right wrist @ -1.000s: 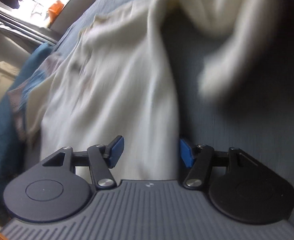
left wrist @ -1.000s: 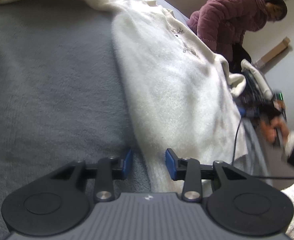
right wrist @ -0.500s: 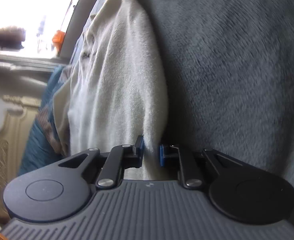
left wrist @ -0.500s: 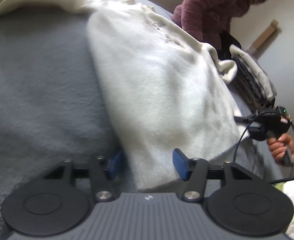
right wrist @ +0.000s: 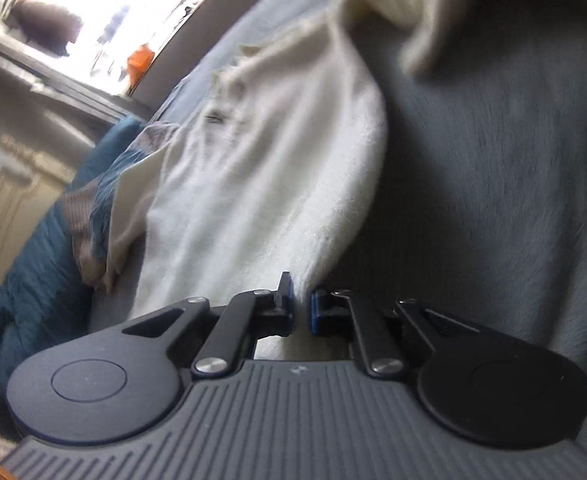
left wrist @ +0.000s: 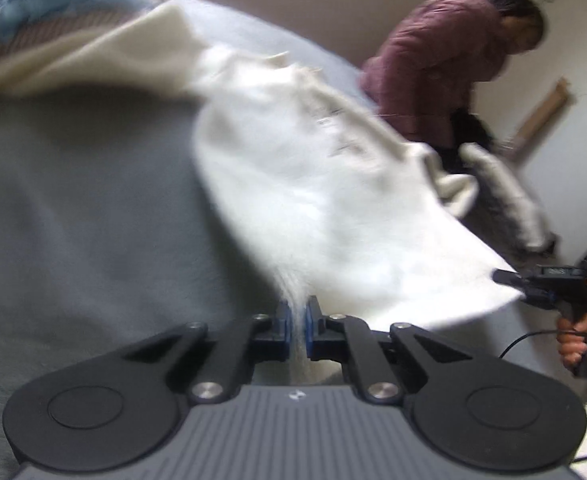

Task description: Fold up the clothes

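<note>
The cream sweater is lying spread across the middle of both frames on the grey bed cover, its hem corners at the bottom centre. I am pinching one corner in my left tongs and the other in my right tongs, both clamped tight on the knit. It is looking soft, fluffy and limp, so I judge it will sag and stretch; gripping at the hem edge seems best. At upper right, a person in a maroon jacket is bending over.
</note>
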Action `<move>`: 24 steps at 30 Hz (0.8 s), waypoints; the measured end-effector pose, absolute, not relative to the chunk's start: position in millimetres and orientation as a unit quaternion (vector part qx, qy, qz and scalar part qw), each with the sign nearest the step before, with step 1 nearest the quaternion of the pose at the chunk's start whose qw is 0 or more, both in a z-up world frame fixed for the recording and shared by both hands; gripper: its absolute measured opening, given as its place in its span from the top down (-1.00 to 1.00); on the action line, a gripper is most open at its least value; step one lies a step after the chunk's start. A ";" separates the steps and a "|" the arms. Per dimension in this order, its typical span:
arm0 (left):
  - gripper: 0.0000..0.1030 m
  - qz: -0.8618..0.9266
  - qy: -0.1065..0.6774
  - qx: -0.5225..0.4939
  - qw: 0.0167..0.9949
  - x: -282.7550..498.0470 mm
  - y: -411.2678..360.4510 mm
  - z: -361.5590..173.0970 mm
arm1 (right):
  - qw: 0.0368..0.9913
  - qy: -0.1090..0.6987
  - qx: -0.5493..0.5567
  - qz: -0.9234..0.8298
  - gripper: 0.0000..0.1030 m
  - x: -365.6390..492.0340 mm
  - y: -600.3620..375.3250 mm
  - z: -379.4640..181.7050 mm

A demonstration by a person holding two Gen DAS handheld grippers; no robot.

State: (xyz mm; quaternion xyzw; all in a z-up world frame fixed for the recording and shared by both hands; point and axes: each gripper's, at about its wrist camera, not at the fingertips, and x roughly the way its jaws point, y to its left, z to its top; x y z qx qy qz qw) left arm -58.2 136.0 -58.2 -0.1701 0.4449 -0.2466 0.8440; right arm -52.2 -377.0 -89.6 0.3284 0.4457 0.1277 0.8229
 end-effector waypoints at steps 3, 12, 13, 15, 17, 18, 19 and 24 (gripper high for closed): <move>0.87 -0.282 0.480 -0.141 0.819 -65.2 136.9 -48.3 | 0.817 0.468 0.311 0.132 0.90 -65.7 -380.3 -77.3; 0.88 -0.347 0.545 -0.062 0.760 -81.6 117.5 -69.3 | 0.797 0.519 0.279 0.132 0.90 -88.2 -385.1 -76.3; 0.88 -0.349 0.547 -0.059 0.758 -81.5 119.1 -69.1 | 0.795 0.525 0.273 0.133 0.90 -91.2 -383.6 -74.9; 0.88 -0.350 0.556 -0.054 0.752 -81.1 120.2 -74.0 | 0.788 0.541 0.263 0.133 0.90 -99.1 -385.9 -76.1; 0.87 -0.349 0.567 -0.048 0.745 -80.3 116.0 -90.4 | 0.777 0.563 0.255 0.121 0.90 -96.9 -388.3 -92.9; 0.87 -0.343 0.577 -0.043 0.740 -80.0 112.0 -104.0 | 0.774 0.573 0.242 0.117 0.89 -93.4 -386.8 -105.3; 0.86 -0.336 0.587 -0.038 0.736 -79.7 107.9 -118.3 | 0.772 0.584 0.225 0.114 0.89 -89.5 -384.5 -118.7; 0.55 -0.322 0.594 -0.036 0.737 -82.9 111.1 -130.8 | 0.764 0.610 0.176 0.110 0.70 -79.2 -381.8 -150.1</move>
